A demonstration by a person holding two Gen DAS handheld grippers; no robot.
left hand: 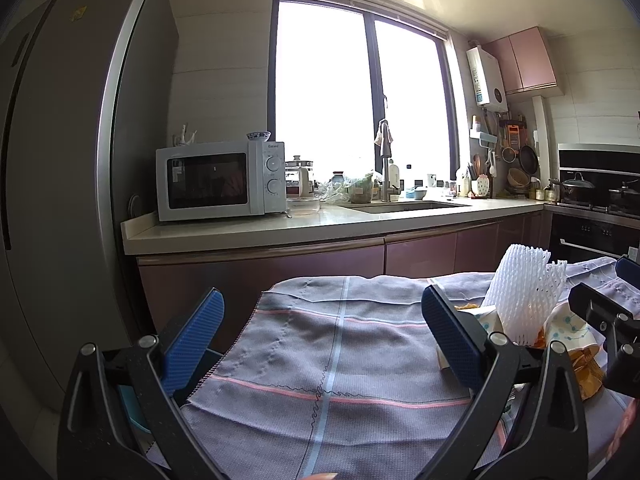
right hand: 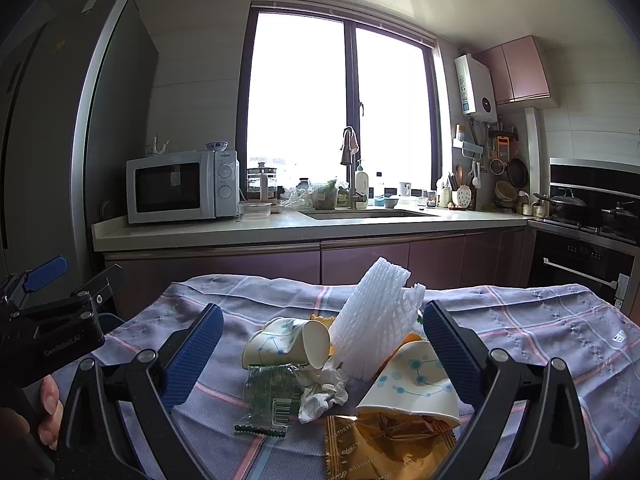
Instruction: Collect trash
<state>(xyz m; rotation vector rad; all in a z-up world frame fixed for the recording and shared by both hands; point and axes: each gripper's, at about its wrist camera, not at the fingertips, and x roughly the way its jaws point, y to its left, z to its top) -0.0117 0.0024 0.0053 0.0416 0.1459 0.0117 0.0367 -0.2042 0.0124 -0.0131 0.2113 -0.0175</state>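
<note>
A pile of trash lies on the checked cloth (right hand: 540, 328) between the fingers of my open right gripper (right hand: 324, 356). It holds a white foam net (right hand: 372, 320), a tipped paper cup (right hand: 284, 340), a second paper cup (right hand: 416, 384), a green wrapper (right hand: 272, 396), a crumpled tissue (right hand: 324, 392) and a gold wrapper (right hand: 384, 440). My left gripper (left hand: 324, 340) is open over bare cloth (left hand: 320, 360), left of the pile. The foam net (left hand: 520, 292) stands past its right finger. Each gripper shows in the other's view: the left (right hand: 80, 272) and the right (left hand: 608, 284).
Beyond the table runs a counter (right hand: 280, 228) with a microwave (right hand: 180, 188), a sink (right hand: 368, 212) and clutter under a bright window. A tall fridge (left hand: 60, 160) stands left, a stove (right hand: 592, 216) right. A teal object (left hand: 132, 404) sits below the table's left edge.
</note>
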